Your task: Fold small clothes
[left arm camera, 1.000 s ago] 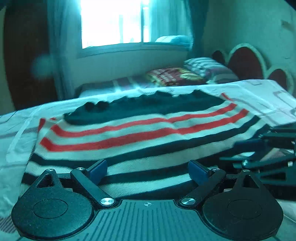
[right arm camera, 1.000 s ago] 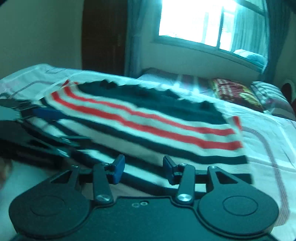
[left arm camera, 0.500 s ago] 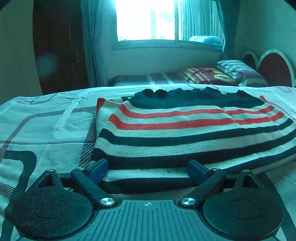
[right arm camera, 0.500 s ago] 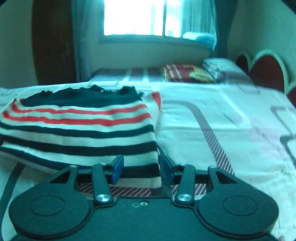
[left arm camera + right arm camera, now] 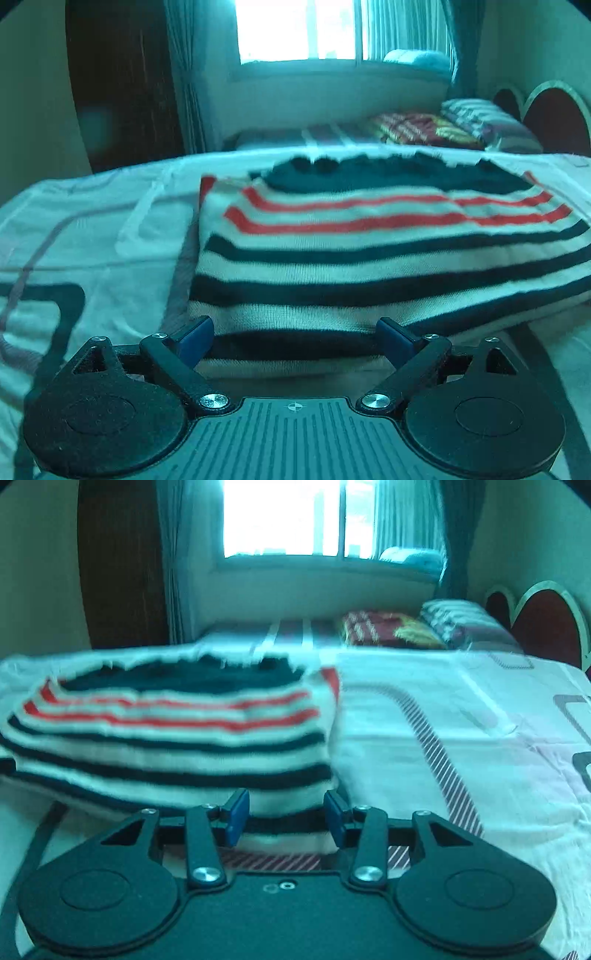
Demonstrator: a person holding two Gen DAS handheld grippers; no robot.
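A folded striped sweater (image 5: 369, 258), white with navy and red stripes and a navy top part, lies flat on the bed sheet (image 5: 92, 240). My left gripper (image 5: 295, 338) is open, at the sweater's near left edge, with the blue pads on either side of the hem. In the right wrist view the sweater (image 5: 166, 731) lies to the left. My right gripper (image 5: 286, 814) is open, narrower, at the sweater's near right corner. Neither gripper holds cloth.
The white sheet with grey and pink line patterns (image 5: 461, 746) stretches to the right. A second bed with a patterned blanket (image 5: 417, 129) and striped pillow (image 5: 480, 114) stands behind, under a window (image 5: 299, 29). A dark door (image 5: 122, 81) is at the back left.
Both grippers have swung apart to the sweater's near corners and drawn back a little. The left gripper is no longer in the right wrist view. The sweater has stayed flat.
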